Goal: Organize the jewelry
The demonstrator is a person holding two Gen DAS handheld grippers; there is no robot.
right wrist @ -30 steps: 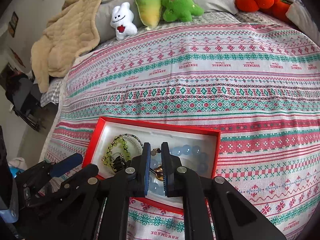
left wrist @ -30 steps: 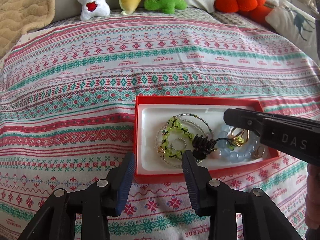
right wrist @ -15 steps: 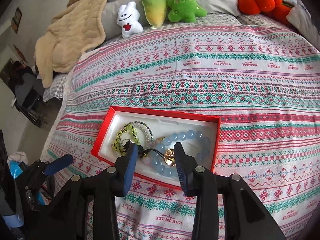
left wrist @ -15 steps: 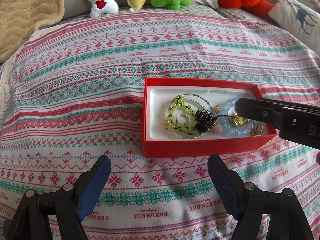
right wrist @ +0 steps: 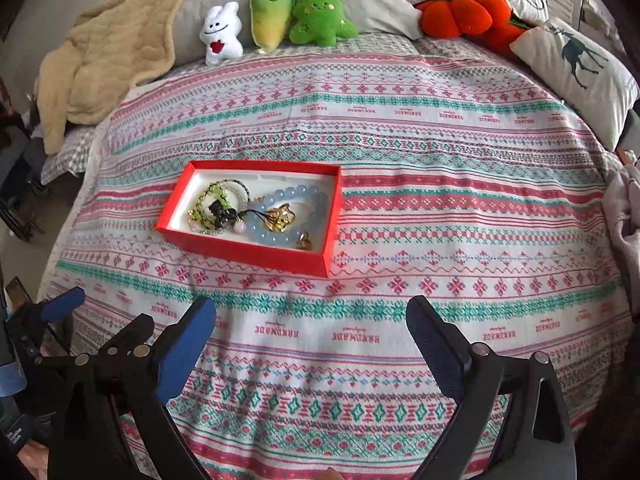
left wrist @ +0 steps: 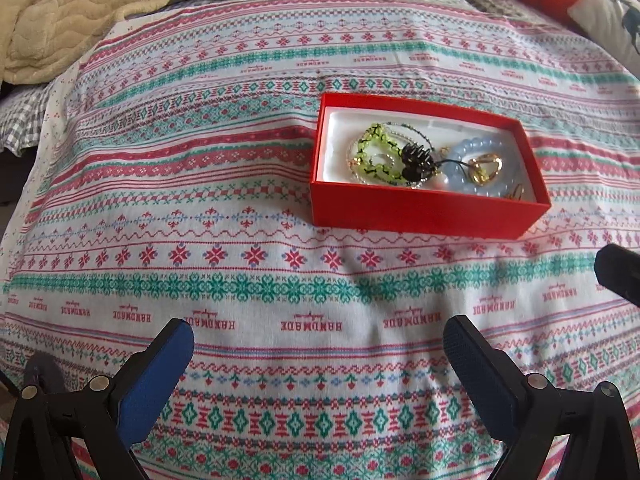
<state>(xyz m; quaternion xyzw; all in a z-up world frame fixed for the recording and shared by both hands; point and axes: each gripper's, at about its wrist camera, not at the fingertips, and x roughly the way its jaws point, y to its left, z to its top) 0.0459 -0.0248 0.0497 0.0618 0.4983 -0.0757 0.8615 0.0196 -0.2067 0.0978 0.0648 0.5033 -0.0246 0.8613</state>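
Note:
A red box (left wrist: 420,212) with a white lining sits on the patterned bedspread; it also shows in the right wrist view (right wrist: 256,254). Inside lie a green beaded bracelet (left wrist: 374,154), a black claw clip (left wrist: 416,160), a blue bead bracelet (left wrist: 476,148) and gold pieces (left wrist: 486,170). In the right wrist view the same jewelry shows: green bracelet (right wrist: 208,200), blue bracelet (right wrist: 296,196), gold pieces (right wrist: 280,214). My left gripper (left wrist: 318,356) is open and empty, well short of the box. My right gripper (right wrist: 312,340) is open and empty, also back from the box.
Plush toys (right wrist: 276,16) and an orange pumpkin plush (right wrist: 460,10) line the far edge of the bed. A tan blanket (right wrist: 104,60) lies at the far left. A deer-print pillow (right wrist: 580,68) lies at the right. The left gripper's finger (right wrist: 64,304) shows at the lower left.
Both grippers opened and drew back from the box. The right gripper, shut over the gold pieces a second ago, let go; the jewelry stays in the box.

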